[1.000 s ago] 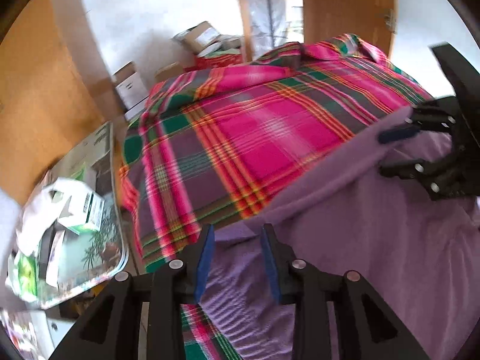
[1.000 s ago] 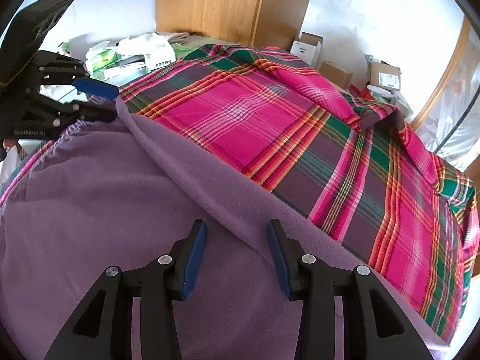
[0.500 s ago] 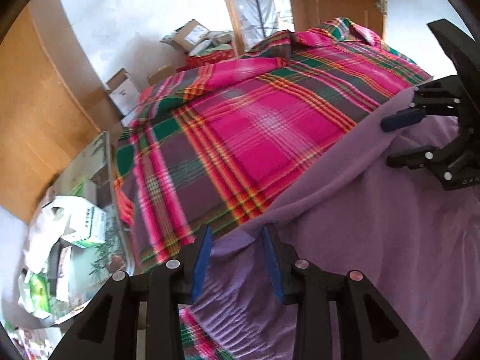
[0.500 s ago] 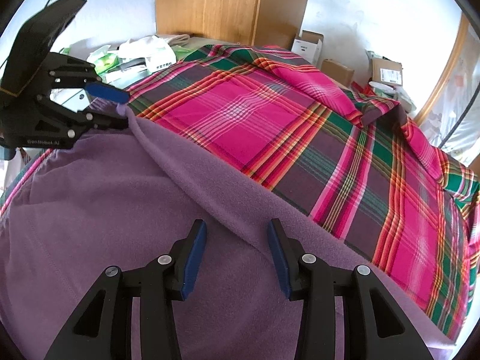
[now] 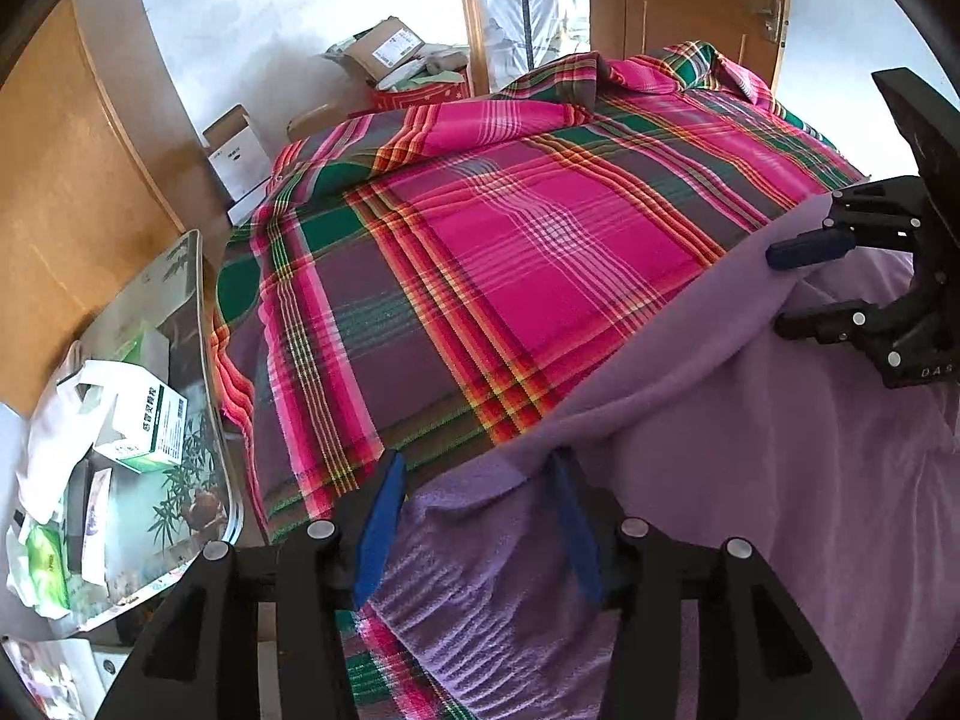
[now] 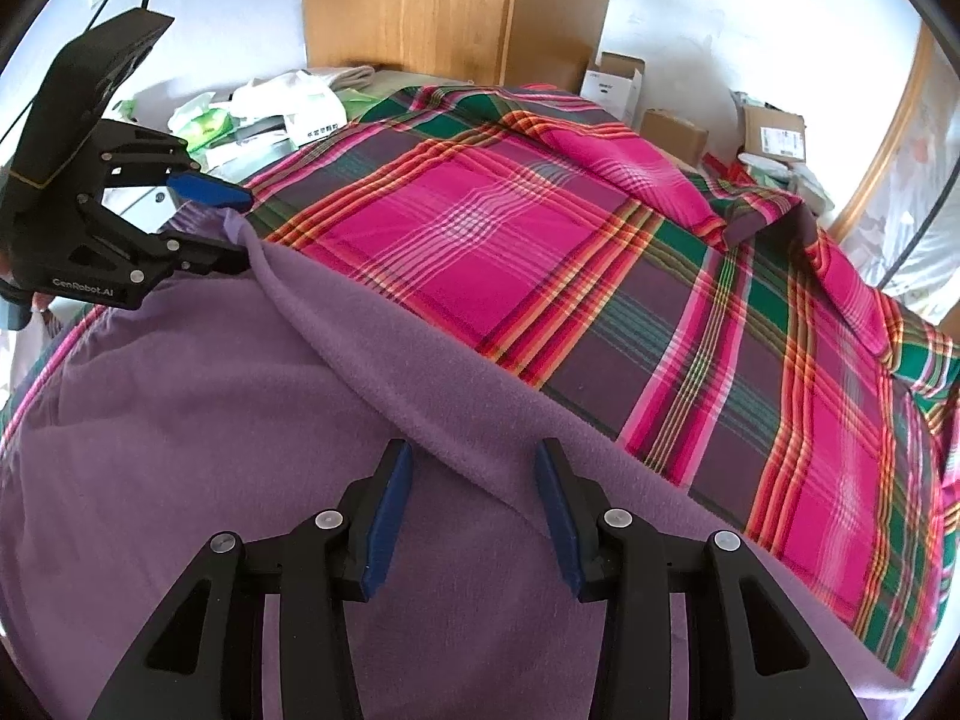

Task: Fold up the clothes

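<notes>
Purple garment [image 6: 180,420], left view shows elastic waistband [image 5: 456,630]

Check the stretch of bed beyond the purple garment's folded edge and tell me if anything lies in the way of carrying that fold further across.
Nothing visible does. Beyond the purple garment, whose folded edge lies between the open jaws of the left gripper and right gripper, only the plaid blanket shows, flat apart from a raised fold near its far end. The boxes stand off the bed.

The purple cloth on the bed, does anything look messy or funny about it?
Yes. The purple garment has a raised ridge running slantwise from the left gripper to the right gripper, not flat. The plaid sheet underneath is rumpled at its far end.
</notes>
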The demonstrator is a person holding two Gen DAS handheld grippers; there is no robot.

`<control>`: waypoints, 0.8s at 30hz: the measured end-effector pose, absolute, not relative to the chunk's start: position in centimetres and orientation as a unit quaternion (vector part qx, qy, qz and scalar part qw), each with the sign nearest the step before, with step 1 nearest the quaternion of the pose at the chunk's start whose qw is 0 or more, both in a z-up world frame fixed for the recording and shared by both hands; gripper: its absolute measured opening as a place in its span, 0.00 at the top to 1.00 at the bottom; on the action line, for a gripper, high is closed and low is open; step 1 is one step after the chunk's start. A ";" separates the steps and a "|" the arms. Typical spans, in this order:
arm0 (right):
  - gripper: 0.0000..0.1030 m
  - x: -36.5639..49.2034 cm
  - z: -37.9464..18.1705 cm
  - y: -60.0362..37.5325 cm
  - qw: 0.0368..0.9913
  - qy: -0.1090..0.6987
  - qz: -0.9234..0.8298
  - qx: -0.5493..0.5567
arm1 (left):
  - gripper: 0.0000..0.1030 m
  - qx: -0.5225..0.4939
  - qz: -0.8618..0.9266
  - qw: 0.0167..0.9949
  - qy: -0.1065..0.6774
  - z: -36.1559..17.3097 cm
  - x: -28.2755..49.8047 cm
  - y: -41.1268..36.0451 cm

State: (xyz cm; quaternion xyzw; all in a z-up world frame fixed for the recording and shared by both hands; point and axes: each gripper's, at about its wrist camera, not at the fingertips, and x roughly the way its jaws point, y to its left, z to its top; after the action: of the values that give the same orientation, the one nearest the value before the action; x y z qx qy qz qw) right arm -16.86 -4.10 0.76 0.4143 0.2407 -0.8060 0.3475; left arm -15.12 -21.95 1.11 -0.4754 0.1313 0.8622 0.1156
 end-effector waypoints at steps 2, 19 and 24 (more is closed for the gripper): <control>0.67 -16.9 0.8 -4.1 0.344 0.240 -0.810 0.410 | 0.82 -0.473 0.862 0.116 0.139 1.2 -14.8 -21.5; 0.97 -13.8 4.4 -2.4 0.315 0.214 -0.857 0.347 | 0.94 -0.406 0.900 0.069 0.144 4.2 -10.9 -20.4; 0.97 -11.4 6.5 -1.2 0.315 0.200 -0.868 0.328 | 0.94 -0.381 0.913 0.066 0.129 6.0 -8.9 -20.0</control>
State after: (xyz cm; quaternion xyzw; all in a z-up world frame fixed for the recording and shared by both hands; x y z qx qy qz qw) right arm -11.35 -1.16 6.50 0.3285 0.1997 -0.8677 0.3153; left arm -8.89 -19.95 6.01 -0.3808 0.1289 0.9133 0.0655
